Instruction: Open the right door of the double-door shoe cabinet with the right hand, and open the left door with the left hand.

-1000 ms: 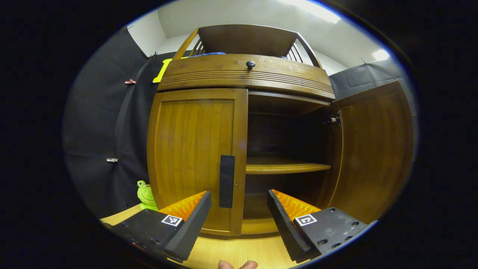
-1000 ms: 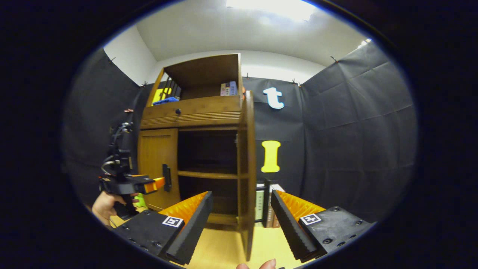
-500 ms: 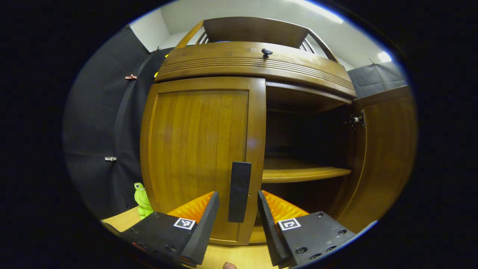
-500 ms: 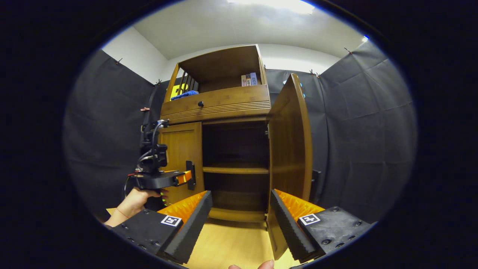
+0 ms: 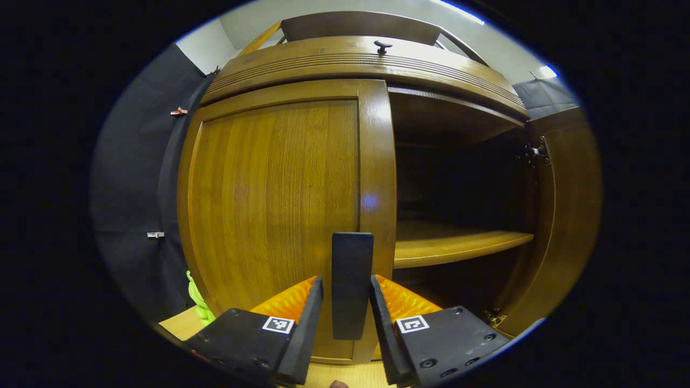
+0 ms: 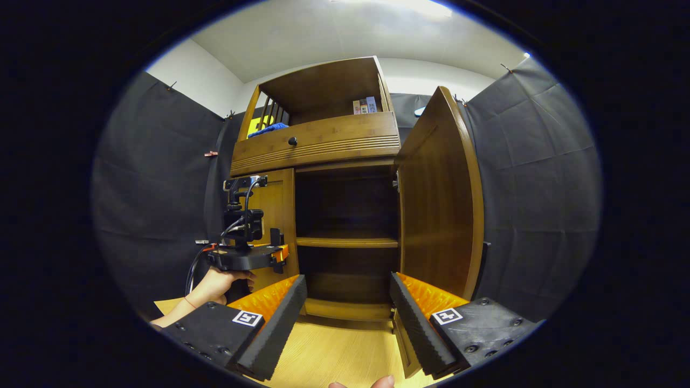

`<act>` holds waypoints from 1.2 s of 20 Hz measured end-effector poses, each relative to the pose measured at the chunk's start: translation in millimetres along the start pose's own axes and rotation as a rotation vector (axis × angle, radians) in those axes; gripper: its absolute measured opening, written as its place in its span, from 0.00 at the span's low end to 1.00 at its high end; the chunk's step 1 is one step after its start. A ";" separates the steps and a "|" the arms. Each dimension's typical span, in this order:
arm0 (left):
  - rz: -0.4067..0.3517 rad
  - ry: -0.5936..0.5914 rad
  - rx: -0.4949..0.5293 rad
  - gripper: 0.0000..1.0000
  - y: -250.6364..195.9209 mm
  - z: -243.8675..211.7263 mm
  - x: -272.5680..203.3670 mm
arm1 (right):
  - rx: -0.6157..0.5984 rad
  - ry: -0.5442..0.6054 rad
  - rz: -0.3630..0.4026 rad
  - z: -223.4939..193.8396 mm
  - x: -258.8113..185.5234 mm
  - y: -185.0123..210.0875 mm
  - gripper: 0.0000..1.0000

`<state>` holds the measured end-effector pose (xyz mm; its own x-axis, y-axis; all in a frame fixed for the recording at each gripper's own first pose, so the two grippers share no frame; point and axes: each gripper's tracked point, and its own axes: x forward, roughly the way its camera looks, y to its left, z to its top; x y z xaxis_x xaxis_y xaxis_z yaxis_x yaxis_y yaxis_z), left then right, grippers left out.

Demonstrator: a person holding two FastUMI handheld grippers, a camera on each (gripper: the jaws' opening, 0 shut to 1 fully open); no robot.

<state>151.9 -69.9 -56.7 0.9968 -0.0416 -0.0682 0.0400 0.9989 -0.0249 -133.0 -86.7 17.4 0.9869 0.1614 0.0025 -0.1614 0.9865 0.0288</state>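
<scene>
The wooden shoe cabinet's left door [image 5: 275, 188] stands closed, with a black upright handle [image 5: 352, 258] on its right edge. My left gripper [image 5: 346, 280] straddles that handle, fingers close on both sides; a thin gap shows at the left finger. The right door [image 6: 439, 205] is swung wide open, baring a dark interior with one shelf [image 6: 345, 242]. My right gripper [image 6: 349, 283] hangs open and holds nothing, in front of the open half, clear of the door. In the right gripper view a hand [image 6: 218, 280] holds the left gripper [image 6: 280, 253] at the left door [image 6: 280, 210].
Above the doors runs a drawer with a black knob [image 6: 292, 141]. The top shelf holds books [image 6: 365, 105] and a blue cloth [image 6: 268, 127]. A green toy [image 5: 197, 302] sits left of the cabinet. Light wooden floor [image 6: 334, 350] lies in front.
My left gripper has moved in to the left door's handle and its fingers have narrowed around it. The right gripper's view has swung left, now facing the open interior.
</scene>
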 end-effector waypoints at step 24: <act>0.020 -0.008 0.023 0.26 43.9 -0.2 -120.4 | -0.008 0.035 -0.026 -17.3 1.5 14.8 0.98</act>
<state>33.6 -21.0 -49.7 0.9980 -0.0211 -0.0601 0.0211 0.9998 -0.0008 -134.0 -71.3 0.6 0.9900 0.1369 -0.0333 -0.1363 0.9905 0.0201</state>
